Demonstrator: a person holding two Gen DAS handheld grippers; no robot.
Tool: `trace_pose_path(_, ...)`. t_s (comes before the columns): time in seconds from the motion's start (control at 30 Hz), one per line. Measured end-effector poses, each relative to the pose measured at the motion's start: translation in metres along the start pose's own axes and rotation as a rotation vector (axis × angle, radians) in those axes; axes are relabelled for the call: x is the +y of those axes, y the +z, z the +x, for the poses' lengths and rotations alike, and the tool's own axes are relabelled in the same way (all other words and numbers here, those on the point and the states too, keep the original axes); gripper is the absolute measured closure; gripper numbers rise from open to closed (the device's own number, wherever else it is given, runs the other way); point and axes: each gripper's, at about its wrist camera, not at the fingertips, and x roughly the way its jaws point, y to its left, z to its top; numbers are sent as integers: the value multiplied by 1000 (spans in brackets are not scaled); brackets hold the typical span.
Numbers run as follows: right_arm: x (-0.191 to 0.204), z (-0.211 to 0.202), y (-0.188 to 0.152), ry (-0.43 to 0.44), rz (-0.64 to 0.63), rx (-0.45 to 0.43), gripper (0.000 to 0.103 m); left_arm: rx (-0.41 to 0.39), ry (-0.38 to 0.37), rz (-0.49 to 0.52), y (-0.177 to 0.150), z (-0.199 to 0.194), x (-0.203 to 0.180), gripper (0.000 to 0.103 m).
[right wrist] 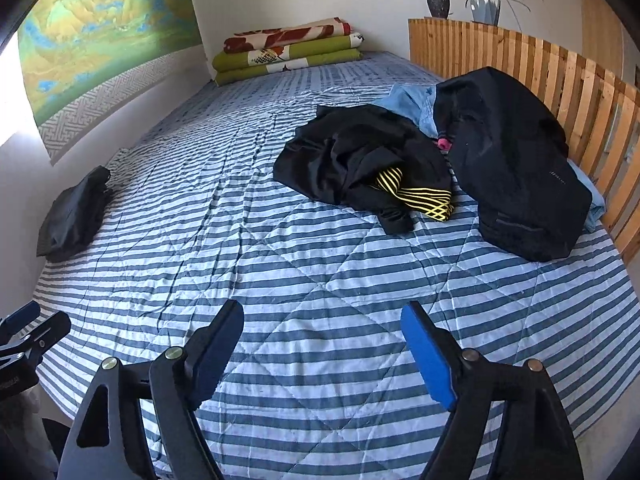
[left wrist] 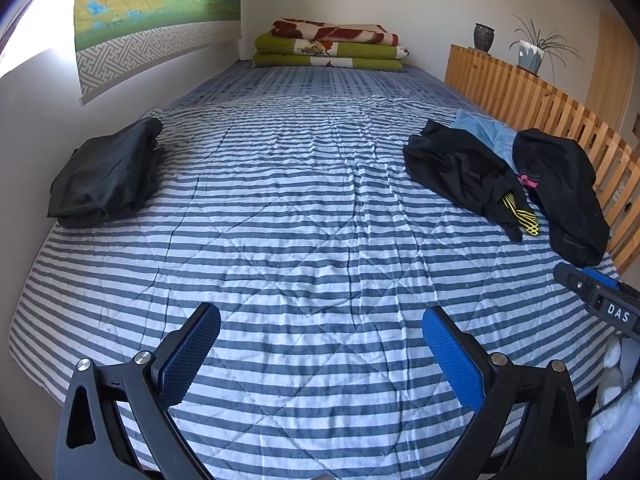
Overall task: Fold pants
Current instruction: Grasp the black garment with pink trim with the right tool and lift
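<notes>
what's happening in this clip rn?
Nothing is held at the moment. The left gripper and right gripper both hover open over the striped bedspread. One folded black garment lies by the wall; a loose pile of dark clothes waits near the wooden slat rail.
</notes>
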Motion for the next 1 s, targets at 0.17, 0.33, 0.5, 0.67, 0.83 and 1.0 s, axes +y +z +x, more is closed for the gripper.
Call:
trace_pose_path(0.17, -31, 35, 32, -24, 13, 15, 30, 14, -8, -5, 12, 21, 0, 5)
trace_pose_path(0.33, -48, 76, 64, -25, 20, 47, 29, 31, -5, -4, 19, 38, 0, 5)
trace_pose_path(0.5, -47, 104, 94, -82, 11, 44, 29, 47, 9, -1, 21, 50, 3, 5)
trace_pose_path(0.67, -75, 81, 129, -249, 65, -92, 29, 58, 38, 1, 24, 58, 11, 5)
trace_pose_path(0.83, -120, 63, 162, -448, 62, -177, 11, 58, 45, 0, 27, 63, 13, 5)
trace_pose_path(1.0, -152, 101, 185, -423, 19, 0, 8, 63, 29, 10, 26, 62, 6, 5)
